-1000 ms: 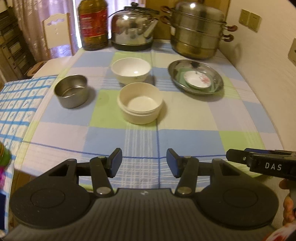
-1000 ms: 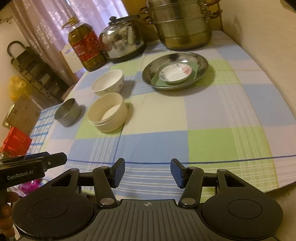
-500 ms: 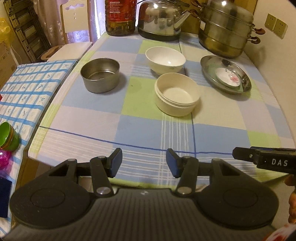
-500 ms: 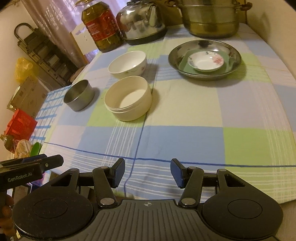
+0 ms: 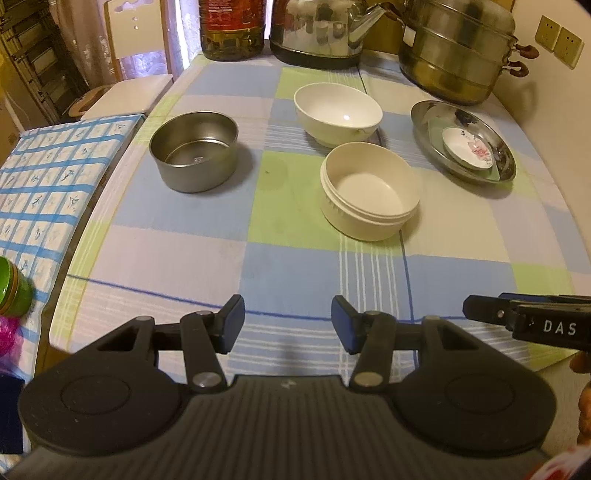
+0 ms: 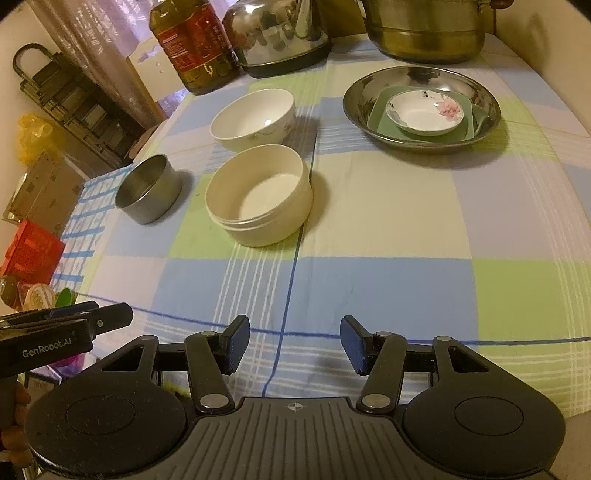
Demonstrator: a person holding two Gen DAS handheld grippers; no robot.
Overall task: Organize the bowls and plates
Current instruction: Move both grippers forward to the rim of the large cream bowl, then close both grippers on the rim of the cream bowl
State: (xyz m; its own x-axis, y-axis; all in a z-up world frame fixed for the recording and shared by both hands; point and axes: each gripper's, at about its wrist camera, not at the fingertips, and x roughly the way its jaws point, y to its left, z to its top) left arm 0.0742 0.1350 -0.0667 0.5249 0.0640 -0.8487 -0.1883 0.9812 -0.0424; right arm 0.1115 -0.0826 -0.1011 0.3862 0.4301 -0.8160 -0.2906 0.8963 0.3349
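On the checked tablecloth stand a cream plastic bowl (image 5: 369,195) (image 6: 258,195), a white china bowl (image 5: 338,112) (image 6: 255,118) behind it, and a steel bowl (image 5: 194,151) (image 6: 149,188) to the left. At the right a steel plate (image 5: 461,140) (image 6: 421,103) holds a green square plate (image 6: 380,118) and a small flowered saucer (image 5: 469,147) (image 6: 424,112). My left gripper (image 5: 288,325) is open and empty over the table's near edge. My right gripper (image 6: 294,345) is open and empty, also near that edge, well short of the bowls.
An oil bottle (image 6: 192,44), a kettle (image 5: 325,29) and a stacked steamer pot (image 5: 458,51) line the far edge. A wall runs along the right. A chair (image 5: 129,55) and a blue-checked cloth (image 5: 44,177) lie to the left.
Both grippers have moved forward and closer to the table, so the bowls and plate appear nearer. Both stay open and empty. Nothing on the table has moved.
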